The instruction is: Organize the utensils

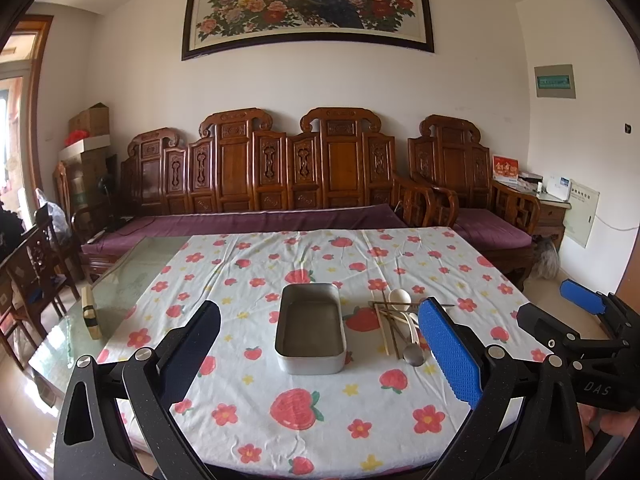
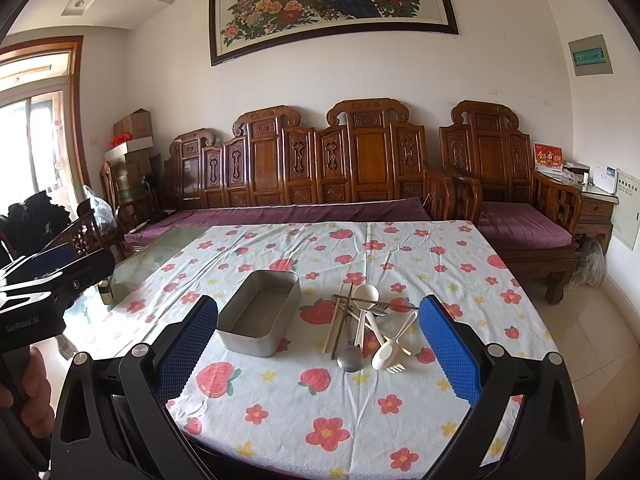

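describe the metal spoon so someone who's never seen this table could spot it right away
On the strawberry-print tablecloth, right of the empty metal tin, lies a heap of utensils. The metal spoon lies at its near edge, bowl toward the camera: the only grey, shiny round bowl among pale plastic spoons and chopsticks.

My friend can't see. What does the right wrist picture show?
An empty metal tin sits on a flowery tablecloth, with a jumbled pile of utensils beside it. The right gripper hangs open in front, and a carved wooden bench stands behind.
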`<state>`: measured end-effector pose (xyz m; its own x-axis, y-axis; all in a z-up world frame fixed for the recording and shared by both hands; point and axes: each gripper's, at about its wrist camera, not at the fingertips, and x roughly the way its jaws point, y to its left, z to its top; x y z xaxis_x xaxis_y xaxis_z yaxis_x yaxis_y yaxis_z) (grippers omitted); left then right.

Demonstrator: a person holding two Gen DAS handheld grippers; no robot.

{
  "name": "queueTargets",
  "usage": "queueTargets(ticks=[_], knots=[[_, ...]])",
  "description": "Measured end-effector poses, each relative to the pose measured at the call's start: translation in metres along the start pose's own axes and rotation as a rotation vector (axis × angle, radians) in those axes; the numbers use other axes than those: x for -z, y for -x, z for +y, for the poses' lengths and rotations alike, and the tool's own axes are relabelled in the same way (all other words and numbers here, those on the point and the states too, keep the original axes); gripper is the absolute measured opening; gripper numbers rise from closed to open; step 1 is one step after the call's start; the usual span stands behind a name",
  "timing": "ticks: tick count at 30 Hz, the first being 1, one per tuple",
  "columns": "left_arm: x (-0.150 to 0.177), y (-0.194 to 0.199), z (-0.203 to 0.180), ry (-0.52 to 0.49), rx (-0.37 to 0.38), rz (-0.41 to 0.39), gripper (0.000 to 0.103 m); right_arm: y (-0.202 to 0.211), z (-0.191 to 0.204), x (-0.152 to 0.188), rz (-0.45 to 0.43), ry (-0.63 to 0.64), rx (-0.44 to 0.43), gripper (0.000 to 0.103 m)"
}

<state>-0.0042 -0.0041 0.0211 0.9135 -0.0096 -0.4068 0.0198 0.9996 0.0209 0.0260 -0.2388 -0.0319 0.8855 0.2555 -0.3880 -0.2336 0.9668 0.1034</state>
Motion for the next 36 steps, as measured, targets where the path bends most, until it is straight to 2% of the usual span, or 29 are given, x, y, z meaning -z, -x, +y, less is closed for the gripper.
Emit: queueTargets(ticks=[27, 32, 36], knots=[[0.003, 0.0, -0.003, -0.003, 0.003, 0.003, 0.096, 0.003, -0.002, -0.002, -0.001, -0.003, -0.001, 0.1], [0.01, -0.008, -0.008, -0.011, 0.011, 0.029, 0.096, -0.002, 0.0, -0.002, 0.014, -0.004, 0.004, 0.1], [0.015, -0.02, -0.006, -0.009, 0.019, 0.061, 0.096, -0.017, -0.006, 0.011, 0.031, -0.003, -0.001, 0.1]])
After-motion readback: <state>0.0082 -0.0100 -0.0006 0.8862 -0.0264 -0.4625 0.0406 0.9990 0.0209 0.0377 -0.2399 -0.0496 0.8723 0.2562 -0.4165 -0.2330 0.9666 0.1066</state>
